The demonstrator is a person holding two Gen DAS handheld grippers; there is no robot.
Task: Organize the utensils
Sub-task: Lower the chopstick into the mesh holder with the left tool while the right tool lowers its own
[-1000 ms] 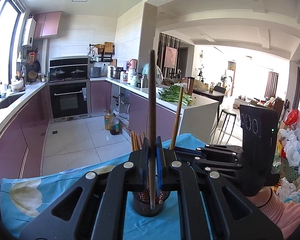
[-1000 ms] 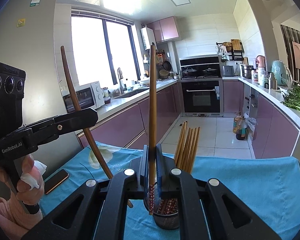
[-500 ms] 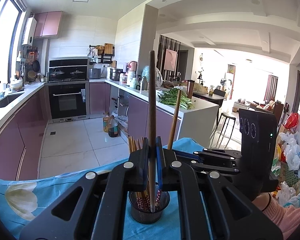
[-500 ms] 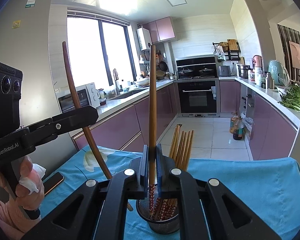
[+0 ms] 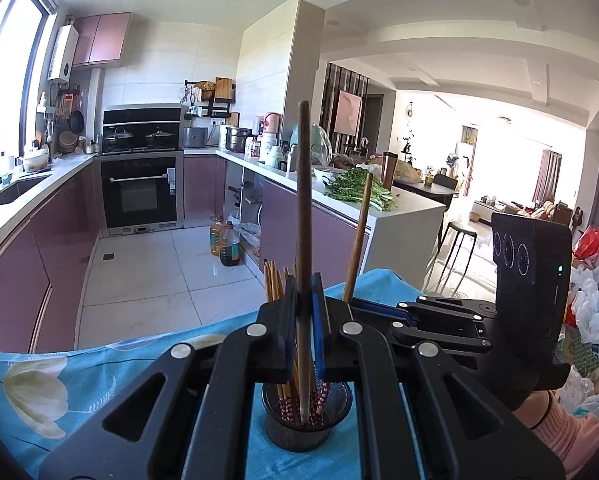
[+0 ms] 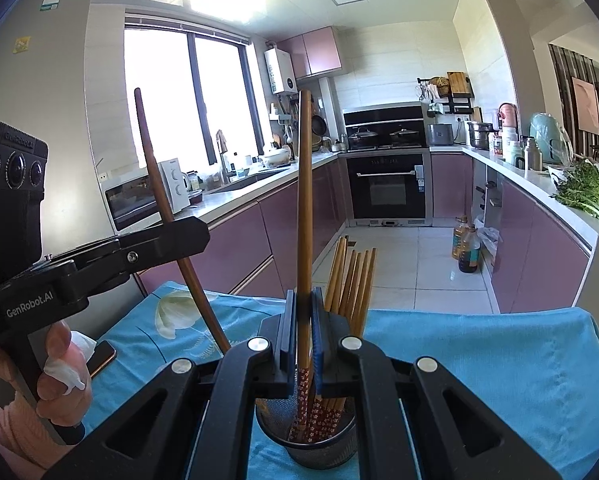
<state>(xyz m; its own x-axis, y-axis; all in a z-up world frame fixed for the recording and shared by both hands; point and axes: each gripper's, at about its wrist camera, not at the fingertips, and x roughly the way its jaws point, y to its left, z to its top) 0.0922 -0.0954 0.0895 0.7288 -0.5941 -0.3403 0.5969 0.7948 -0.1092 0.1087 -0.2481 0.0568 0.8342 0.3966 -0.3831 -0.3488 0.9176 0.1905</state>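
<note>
1. Left gripper (image 5: 304,332): clamped on a dark chopstick (image 5: 303,216), upright, its tip now dipping inside the mesh holder (image 5: 305,426); a second ago the holder sat lower, mostly hidden behind the jaws.
2. Right gripper (image 6: 304,336): clenched on a brown chopstick (image 6: 304,208), patterned end in the holder, as before.
3. Holder: on the blue cloth (image 6: 479,360), now nearer, with a bundle of chopsticks (image 6: 353,284).
4. Writing: "GenRobot.AI" on the left gripper's arm.
5. Far: oven (image 6: 387,188), unchanged.
</note>
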